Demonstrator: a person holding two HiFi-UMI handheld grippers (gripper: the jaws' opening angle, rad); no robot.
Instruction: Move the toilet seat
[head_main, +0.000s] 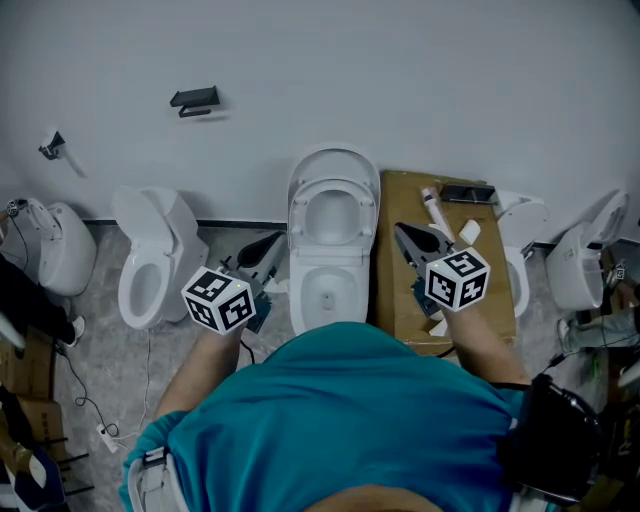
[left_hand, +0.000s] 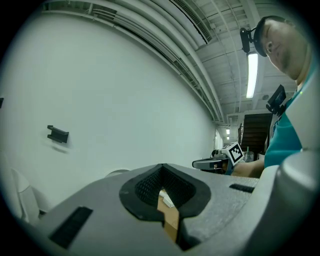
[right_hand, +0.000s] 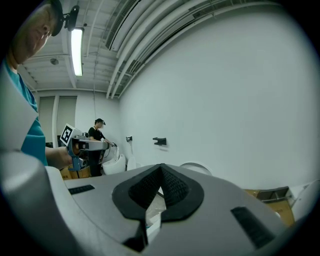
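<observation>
Head view: the seat (head_main: 368, 214) was found straight ahead, long axis pointed away, between the left gripper (head_main: 264, 252) and right gripper (head_main: 412, 240), both shut empty, neither clearly nearer.

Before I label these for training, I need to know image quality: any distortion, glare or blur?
Head view: soft even light, toilet sharp, corners darkened. Left gripper view: fisheye bends the wall, ceiling light blown out. Right gripper view: same fisheye curve, another strip light glares.
</observation>
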